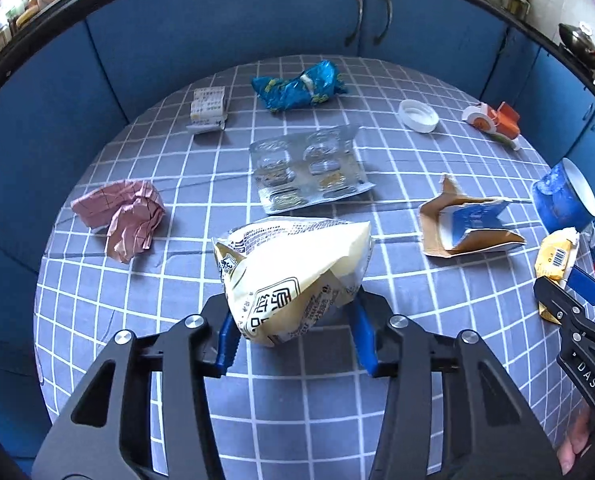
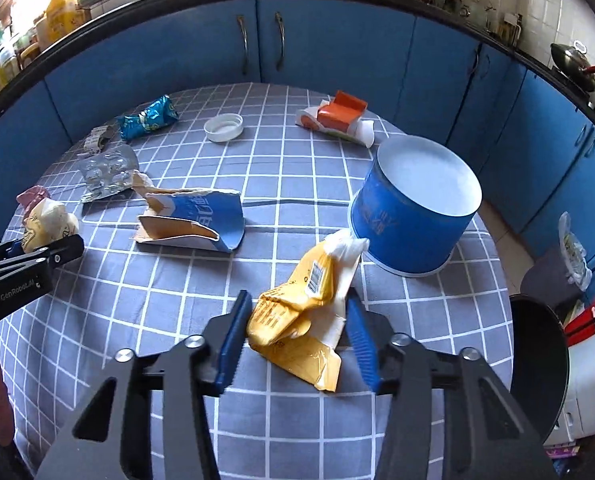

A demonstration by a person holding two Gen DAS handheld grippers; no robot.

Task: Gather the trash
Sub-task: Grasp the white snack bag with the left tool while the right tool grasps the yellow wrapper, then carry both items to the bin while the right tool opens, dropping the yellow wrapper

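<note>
A crumpled cream wrapper [image 1: 293, 276] with black print lies at the near middle of the counter [image 1: 177, 360], which wears a grey-blue checked cloth, and the left tool [image 1: 295, 336] is clenched on it, both blue pads pressing its sides. Toward the right edge a crumpled yellow wrapper [image 2: 297, 320] with a barcode is pinched in the same way by the right tool [image 2: 295, 332], just in front of a blue paper tub [image 2: 413, 208] lying tilted on its side. Between the two wrappers sits a torn blue carton piece [image 2: 193, 224]. Farther back lie a blister pack [image 1: 309, 168], a pink crumpled paper [image 1: 123, 216] at the left, a small white box [image 1: 207, 110], a blue foil bag [image 1: 297, 86], a white lid [image 1: 417, 114] and an orange carton [image 1: 495, 120]. Blue cabinets [image 1: 217, 28] curve behind the counter
</note>
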